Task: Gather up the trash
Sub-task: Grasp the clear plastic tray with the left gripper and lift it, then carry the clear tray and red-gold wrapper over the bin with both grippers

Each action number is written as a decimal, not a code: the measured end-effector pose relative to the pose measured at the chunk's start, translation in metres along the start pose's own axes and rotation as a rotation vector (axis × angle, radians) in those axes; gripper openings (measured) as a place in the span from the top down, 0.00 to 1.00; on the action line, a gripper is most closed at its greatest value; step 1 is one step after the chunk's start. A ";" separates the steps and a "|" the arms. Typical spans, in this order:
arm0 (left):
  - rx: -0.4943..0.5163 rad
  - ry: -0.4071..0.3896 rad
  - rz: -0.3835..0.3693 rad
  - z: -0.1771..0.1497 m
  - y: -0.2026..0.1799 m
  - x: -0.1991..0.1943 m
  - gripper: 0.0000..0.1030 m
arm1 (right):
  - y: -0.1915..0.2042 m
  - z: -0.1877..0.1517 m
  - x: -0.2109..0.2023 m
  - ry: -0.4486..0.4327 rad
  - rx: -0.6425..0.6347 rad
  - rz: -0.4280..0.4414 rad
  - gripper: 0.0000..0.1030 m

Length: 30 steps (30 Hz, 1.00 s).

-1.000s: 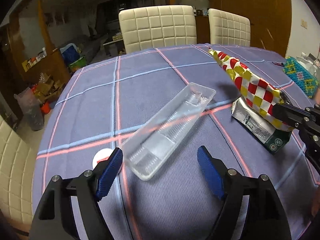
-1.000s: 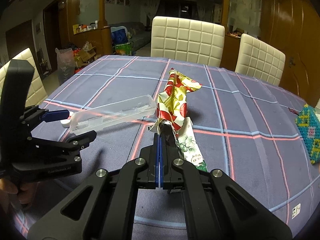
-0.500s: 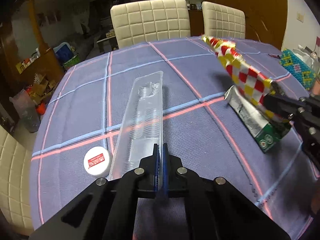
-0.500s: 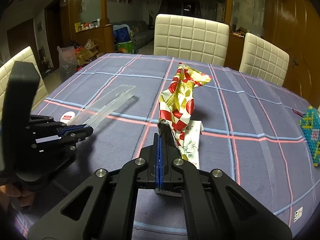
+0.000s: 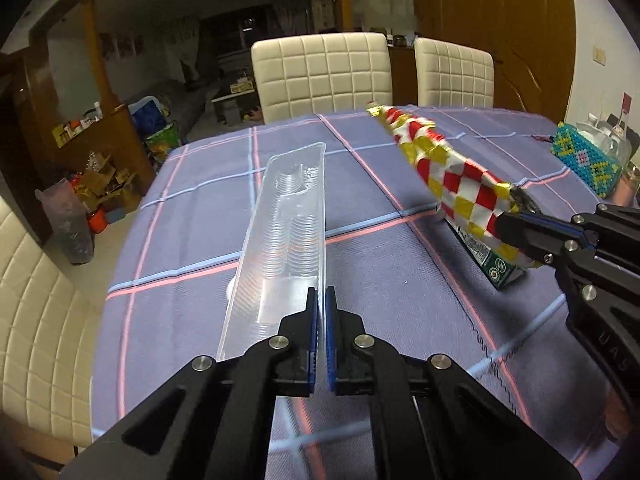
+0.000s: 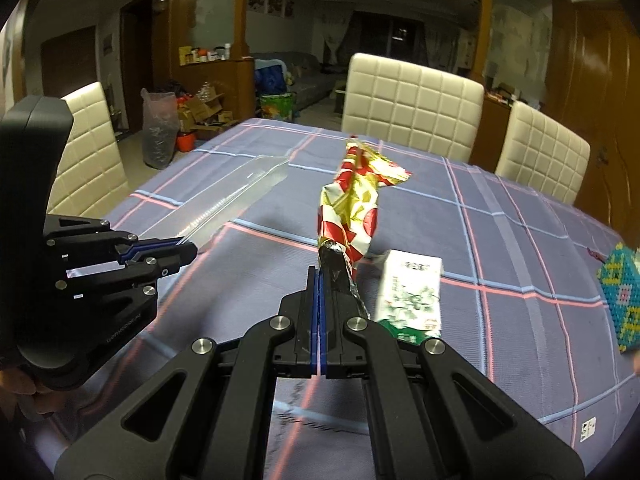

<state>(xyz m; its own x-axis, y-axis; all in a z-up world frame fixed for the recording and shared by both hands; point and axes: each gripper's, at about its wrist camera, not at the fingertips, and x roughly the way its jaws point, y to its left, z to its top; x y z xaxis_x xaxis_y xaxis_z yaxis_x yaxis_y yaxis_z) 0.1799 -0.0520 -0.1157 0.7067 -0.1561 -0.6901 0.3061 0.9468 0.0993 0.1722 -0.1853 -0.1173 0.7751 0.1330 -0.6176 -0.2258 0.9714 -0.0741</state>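
And the left claw has snapped together on the near end wall of the clear plastic tray, where a second ago its jaws stood wide on either side of that tray lying flat on the worktop. Now the tray rides up the middle of the left wrist frame, lifted clear of the cloth and pointing away toward the chairs, so that pickup looks made. Over on the right of that frame, the right claw is pressed together on the twisted end of the red-and-gold checkered wrapper, just as it was, only now the wrapper hangs higher, off the green-and-white carton it had been lying against. That carton sits alone on the worktop at lower centre-right of the right wrist frame, untouched. So two pieces of trash are in hand and airborne; no bin shows in either view, and my read is that the carton is left for a later trip.
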 end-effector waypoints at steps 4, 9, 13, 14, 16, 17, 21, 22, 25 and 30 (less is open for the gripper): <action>-0.013 -0.023 0.021 -0.007 0.012 -0.017 0.96 | 0.021 0.003 -0.008 -0.014 -0.032 0.018 0.99; -0.050 -0.038 0.044 -0.019 0.034 -0.034 0.96 | 0.050 0.009 -0.016 -0.028 -0.079 0.035 0.99; -0.084 -0.052 0.065 -0.031 0.055 -0.047 0.96 | 0.079 0.011 -0.023 -0.042 -0.125 0.051 1.00; -0.089 -0.054 0.069 -0.034 0.058 -0.050 0.96 | 0.086 0.012 -0.024 -0.044 -0.135 0.057 1.00; -0.106 -0.057 0.080 -0.040 0.069 -0.056 0.96 | 0.098 0.015 -0.025 -0.048 -0.155 0.066 1.00; -0.115 -0.058 0.084 -0.044 0.075 -0.058 0.96 | 0.104 0.015 -0.026 -0.049 -0.164 0.071 1.00; -0.139 -0.056 0.110 -0.054 0.092 -0.066 0.96 | 0.131 0.019 -0.026 -0.056 -0.205 0.088 1.00; -0.152 -0.055 0.120 -0.057 0.100 -0.068 0.96 | 0.137 0.020 -0.027 -0.056 -0.213 0.092 1.00; -0.183 -0.053 0.140 -0.067 0.118 -0.074 0.96 | 0.157 0.023 -0.026 -0.056 -0.244 0.109 0.99; -0.238 -0.045 0.179 -0.086 0.152 -0.081 0.96 | 0.189 0.028 -0.018 -0.050 -0.286 0.140 0.99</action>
<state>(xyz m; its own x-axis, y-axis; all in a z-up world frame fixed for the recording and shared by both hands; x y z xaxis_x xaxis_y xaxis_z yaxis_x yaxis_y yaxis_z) 0.1146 0.1287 -0.1062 0.7654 0.0121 -0.6435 0.0197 0.9989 0.0422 0.1320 0.0018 -0.0981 0.7512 0.2775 -0.5989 -0.4832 0.8493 -0.2126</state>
